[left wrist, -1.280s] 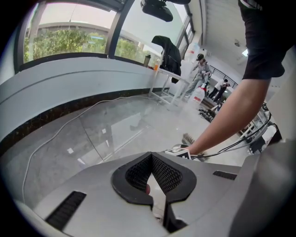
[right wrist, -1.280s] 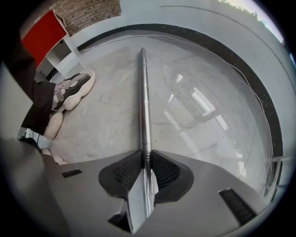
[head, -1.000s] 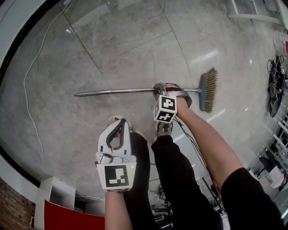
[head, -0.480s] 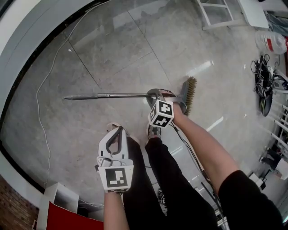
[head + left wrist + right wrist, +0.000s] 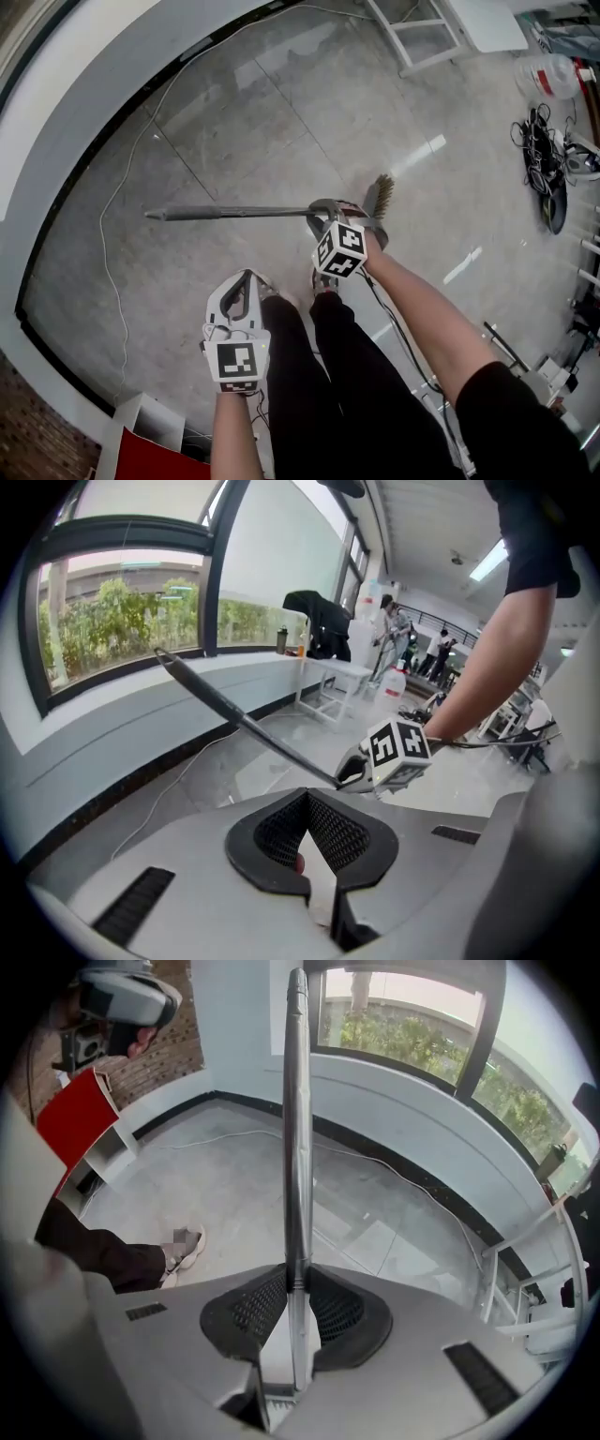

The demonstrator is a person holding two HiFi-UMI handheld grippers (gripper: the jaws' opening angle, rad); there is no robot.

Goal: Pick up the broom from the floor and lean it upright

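The broom hangs roughly level above the grey floor. Its grey metal handle (image 5: 225, 212) runs left, and the bristle head (image 5: 380, 198) shows just right of my right gripper (image 5: 322, 210). That gripper is shut on the handle near the head end. In the right gripper view the handle (image 5: 297, 1138) runs straight up out of the closed pads (image 5: 262, 1309). My left gripper (image 5: 246, 279) is lower left, apart from the broom, shut and empty. Seen from the left gripper view, the handle (image 5: 234, 714) slants toward the right gripper (image 5: 353, 771).
A white cable (image 5: 120, 225) trails over the floor by the curved window wall. A white shelf with a red panel (image 5: 141, 433) stands at the bottom left. A white table frame (image 5: 424, 37), a plastic jug (image 5: 548, 75) and a tangle of cables (image 5: 544, 159) lie at the upper right.
The broom has come up off the floor in my right gripper, and its head now shows narrower. Both grippers have risen; the left stays shut and empty.
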